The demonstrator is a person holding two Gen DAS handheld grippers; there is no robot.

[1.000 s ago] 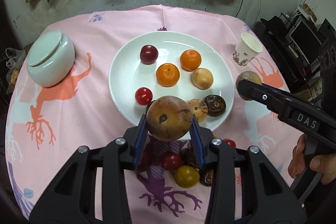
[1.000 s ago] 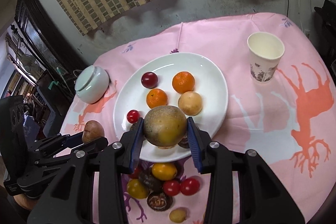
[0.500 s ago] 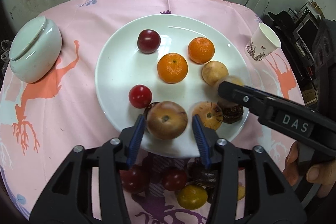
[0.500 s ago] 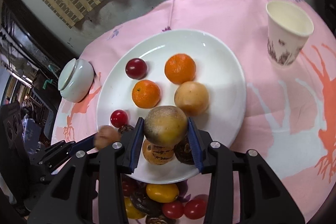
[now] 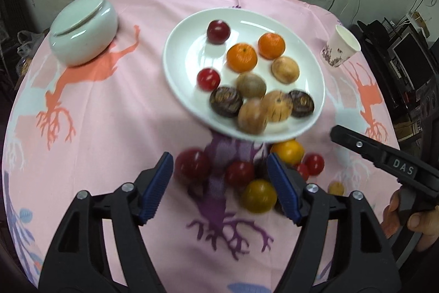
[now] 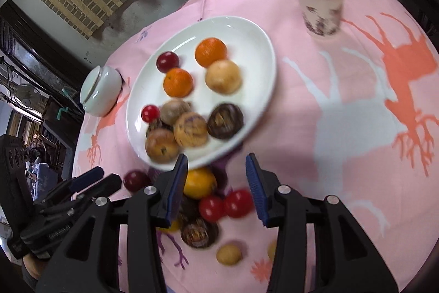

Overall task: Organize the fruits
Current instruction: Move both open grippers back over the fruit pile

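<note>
Surface: pink tablecloth (image 5: 115, 111), bare cloth wide at 9 o'clock.
Plate (image 5: 178, 51): white oval, long axis 10 to 4 o'clock, fruits crowded at its near edge.
Loose fruits (image 5: 259, 195): heap just off that edge.
Left gripper (image 5: 219, 183): spread wide, empty, over the heap.
Right gripper (image 6: 216, 187): spread wide, empty.
Right view only: small yellowish fruit (image 6: 229, 254) at 6 o'clock.
Cup (image 6: 319, 6): 1 o'clock, well apart.

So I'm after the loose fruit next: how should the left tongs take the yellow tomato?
Grip the yellow tomato across its round middle, coming straight down from above. Red tomatoes crowd its far side, and the left tongs already hang open just left of it. This is a judgement: the frame is blurred.
</note>
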